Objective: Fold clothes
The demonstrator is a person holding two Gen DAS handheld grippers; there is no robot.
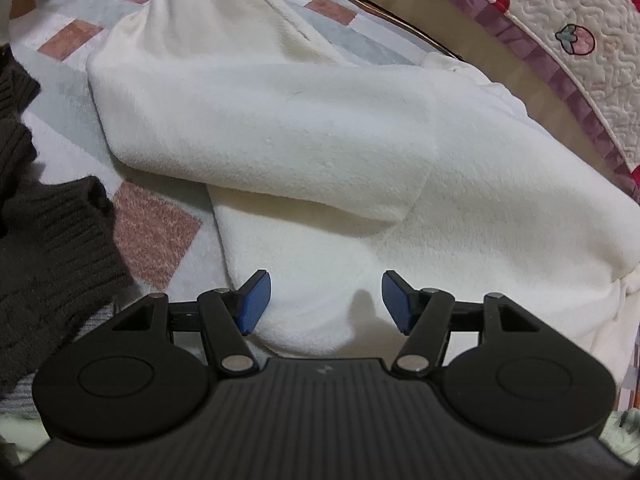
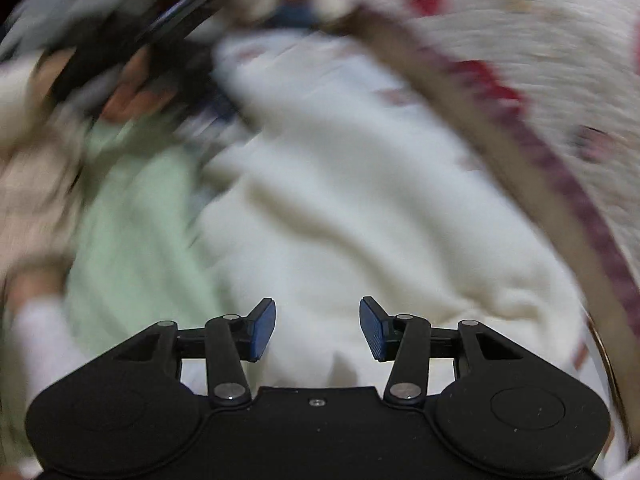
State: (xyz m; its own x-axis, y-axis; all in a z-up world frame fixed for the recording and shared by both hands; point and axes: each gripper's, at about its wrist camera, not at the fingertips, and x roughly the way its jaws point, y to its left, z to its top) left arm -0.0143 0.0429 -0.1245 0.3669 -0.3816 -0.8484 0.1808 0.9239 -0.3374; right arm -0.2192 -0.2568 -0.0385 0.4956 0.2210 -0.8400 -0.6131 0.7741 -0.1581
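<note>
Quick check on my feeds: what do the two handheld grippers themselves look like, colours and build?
Both match: the left gripper and right gripper have matte black bodies with round side lobes, black linkage arms on silver pivot pins, and blue ribbed pads. The left body is ridged with a small pale logo.

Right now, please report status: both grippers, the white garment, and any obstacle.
Left gripper open, empty, over white fleece garment. Right gripper open, empty; view blurred. Garment partly folded on patchwork cover. Dark knit garment lies beside it, not blocking.
</note>
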